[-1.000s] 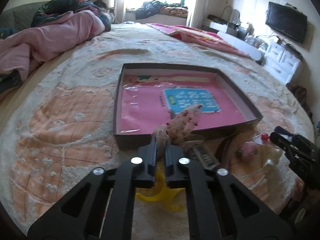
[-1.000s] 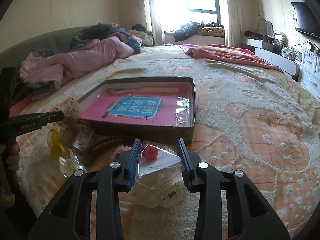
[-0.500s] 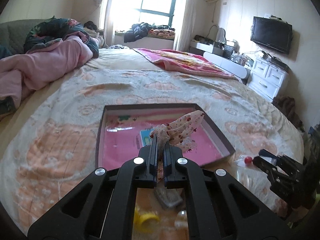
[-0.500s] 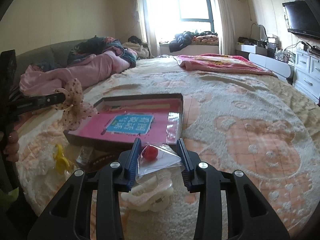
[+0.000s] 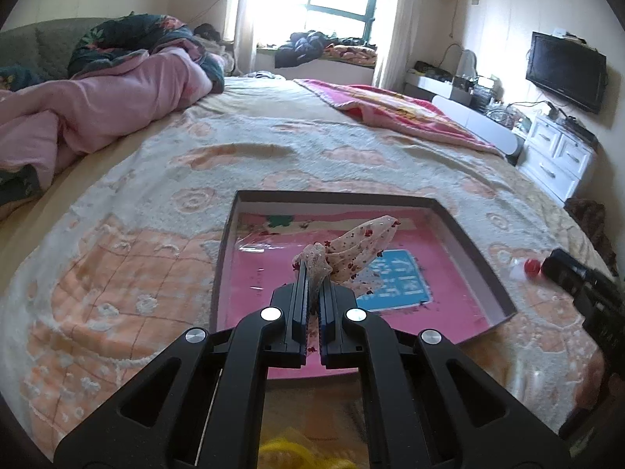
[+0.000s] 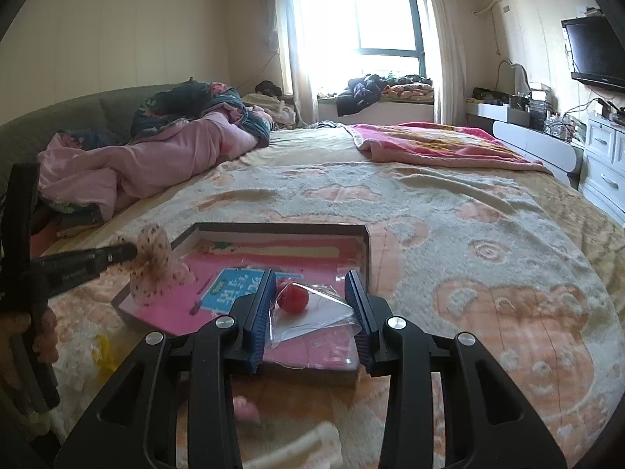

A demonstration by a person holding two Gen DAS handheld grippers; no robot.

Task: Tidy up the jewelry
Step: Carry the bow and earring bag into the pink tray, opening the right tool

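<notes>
Both held items have risen from the bed's near edge and now hang over the box (image 5: 474, 246). The left hand-held gripper (image 5: 311, 273), pressed together, pinches the dotted scrunchie (image 5: 351, 252); the right hand-held gripper (image 6: 308, 293) clamps a clear bag (image 6: 316, 314) with a red bead. I would lower each inside the walls before letting go.

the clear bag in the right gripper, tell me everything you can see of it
The clear plastic bag is small, thin and crinkled, with a round red piece inside near its left edge. The right gripper is closed on it, blue pads pressing both sides. It hangs in the air over the near corner of the shallow box with the pink lining, touching nothing else.
</notes>
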